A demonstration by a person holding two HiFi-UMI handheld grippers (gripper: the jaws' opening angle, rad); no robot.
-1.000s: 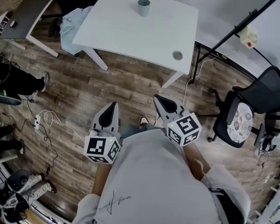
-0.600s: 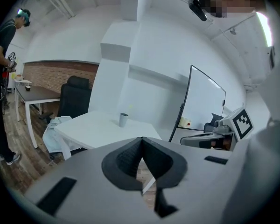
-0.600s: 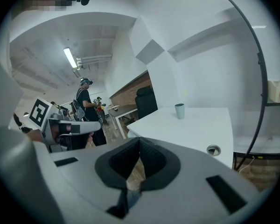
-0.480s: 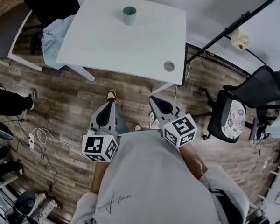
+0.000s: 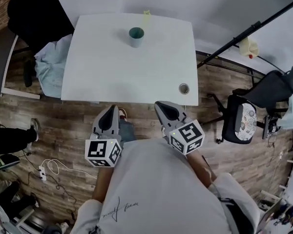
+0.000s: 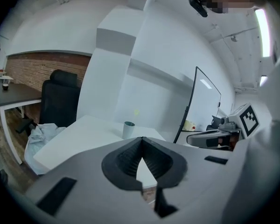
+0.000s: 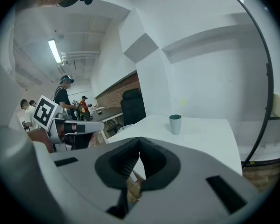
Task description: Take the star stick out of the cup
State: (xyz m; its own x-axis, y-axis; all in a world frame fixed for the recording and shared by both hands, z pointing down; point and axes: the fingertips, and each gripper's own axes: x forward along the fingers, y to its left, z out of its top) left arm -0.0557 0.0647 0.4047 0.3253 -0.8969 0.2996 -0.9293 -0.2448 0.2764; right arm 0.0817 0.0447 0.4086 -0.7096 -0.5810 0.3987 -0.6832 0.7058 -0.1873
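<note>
A teal cup [image 5: 136, 36] stands upright near the far edge of the white table [image 5: 102, 77]. A pale yellow star stick [image 5: 146, 13] rises from it. Both grippers hover short of the table's near edge, well away from the cup. My left gripper [image 5: 111, 112] is shut with nothing in it, and my right gripper [image 5: 162, 106] is shut and empty too. In the left gripper view the cup [image 6: 129, 129] and star [image 6: 136, 112] show beyond the closed jaws [image 6: 141, 139]. The right gripper view has the cup [image 7: 175, 123] and star [image 7: 182, 101] far ahead of its jaws [image 7: 139, 139].
A small round roll [image 5: 184, 88] lies near the table's near right corner. A black chair with a pale blue cloth [image 5: 51, 67] stands at the table's left. An office chair [image 5: 244, 121] and a slanted black stand pole [image 5: 244, 33] are to the right. Cables lie on the wood floor [image 5: 49, 167].
The person has stepped toward the table, so it and the cup lie closer beneath the head view. Both grippers stay shut and keep their places before the body.
</note>
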